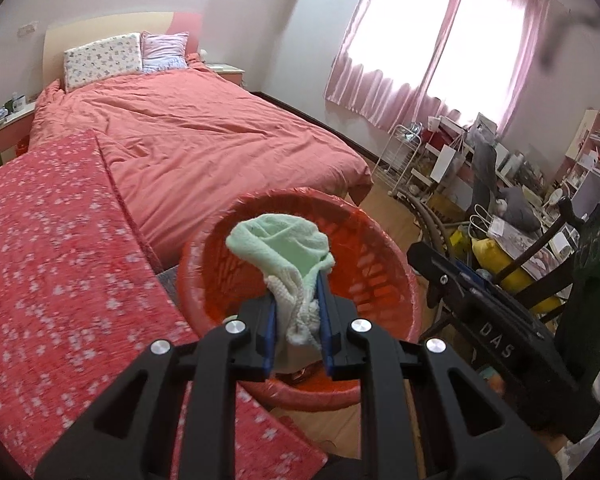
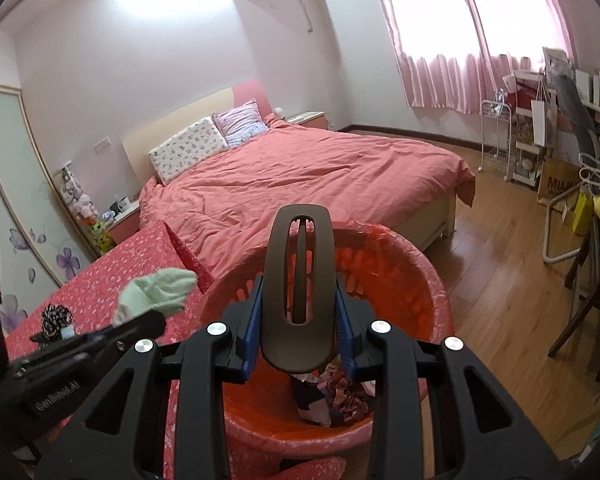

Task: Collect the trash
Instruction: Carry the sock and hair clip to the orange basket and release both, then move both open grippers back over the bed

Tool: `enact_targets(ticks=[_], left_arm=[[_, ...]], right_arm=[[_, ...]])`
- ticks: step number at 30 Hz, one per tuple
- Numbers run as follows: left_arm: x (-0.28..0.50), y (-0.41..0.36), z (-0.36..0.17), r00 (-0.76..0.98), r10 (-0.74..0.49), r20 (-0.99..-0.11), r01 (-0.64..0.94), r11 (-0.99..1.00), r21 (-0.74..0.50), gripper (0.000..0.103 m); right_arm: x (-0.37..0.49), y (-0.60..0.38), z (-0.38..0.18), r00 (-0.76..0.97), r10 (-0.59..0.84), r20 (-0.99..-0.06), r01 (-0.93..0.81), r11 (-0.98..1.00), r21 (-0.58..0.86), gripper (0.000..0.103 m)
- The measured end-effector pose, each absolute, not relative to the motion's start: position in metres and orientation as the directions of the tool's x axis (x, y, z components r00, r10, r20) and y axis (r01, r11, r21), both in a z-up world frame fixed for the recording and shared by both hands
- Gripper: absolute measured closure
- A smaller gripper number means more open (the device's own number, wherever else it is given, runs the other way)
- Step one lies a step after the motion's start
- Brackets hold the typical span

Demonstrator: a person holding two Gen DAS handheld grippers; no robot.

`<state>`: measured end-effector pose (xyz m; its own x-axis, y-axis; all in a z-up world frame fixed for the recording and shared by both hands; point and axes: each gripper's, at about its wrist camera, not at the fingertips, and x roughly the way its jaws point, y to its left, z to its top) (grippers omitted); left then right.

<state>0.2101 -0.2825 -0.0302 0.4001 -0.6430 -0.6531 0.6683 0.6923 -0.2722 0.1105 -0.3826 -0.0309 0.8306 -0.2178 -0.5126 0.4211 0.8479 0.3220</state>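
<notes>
Green sock (image 1: pixel 284 248) clamped in left tool (image 1: pixel 298 320); brown hair clip (image 2: pixel 299 292) in right tool (image 2: pixel 300 340), above red bin (image 2: pixel 424 280).

The red basket (image 2: pixel 416 280) stands open-topped — free room above its rim; scraps (image 2: pixel 332 396) cover only its bottom. Left of the basket a patterned red surface (image 1: pixel 60 240) crowds it, behind lies the bed (image 1: pixel 204 136), and right of it bare wooden floor (image 2: pixel 500 320) — then a dark chair (image 2: pixel 588 300).
</notes>
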Motion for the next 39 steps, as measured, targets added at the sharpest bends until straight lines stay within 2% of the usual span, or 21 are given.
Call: enact_targets(ticks=[5, 14, 18, 23, 33, 39], left_arm=[[0.219, -0.295, -0.044, 0.401, -0.612, -0.682, 0.652, 0.714, -0.257, 0.066], [0.230, -0.274, -0.055, 0.432, -0.556, -0.710, 0.604, 0.763, -0.230, 0.052], [0.234, -0.251, -0.054, 0.465, -0.522, -0.715, 0.569, 0.795, -0.211, 0.049], [0.231, -0.223, -0.051, 0.528, -0.456, -0.716, 0.534, 0.834, -0.137, 0.039], [0.236, -0.152, -0.049, 0.601, -0.333, -0.726, 0.406, 0.910, -0.081, 0.033], [0.241, -0.095, -0.049, 0.641, -0.252, -0.725, 0.294, 0.953, -0.071, 0.030]], right_arm=[[0.115, -0.396, -0.035, 0.834, -0.203, -0.512, 0.420, 0.836, 0.353, 0.070], [0.115, -0.396, -0.050, 0.812, -0.177, -0.556, 0.437, 0.817, 0.377, 0.055], [0.113, -0.392, -0.047, 0.799, -0.196, -0.568, 0.449, 0.824, 0.347, 0.055], [0.114, -0.386, -0.041, 0.791, -0.215, -0.573, 0.448, 0.841, 0.304, 0.054], [0.123, -0.353, -0.034, 0.791, -0.211, -0.574, 0.409, 0.880, 0.241, 0.051], [0.131, -0.326, -0.031, 0.793, -0.213, -0.572, 0.382, 0.904, 0.193, 0.045]])
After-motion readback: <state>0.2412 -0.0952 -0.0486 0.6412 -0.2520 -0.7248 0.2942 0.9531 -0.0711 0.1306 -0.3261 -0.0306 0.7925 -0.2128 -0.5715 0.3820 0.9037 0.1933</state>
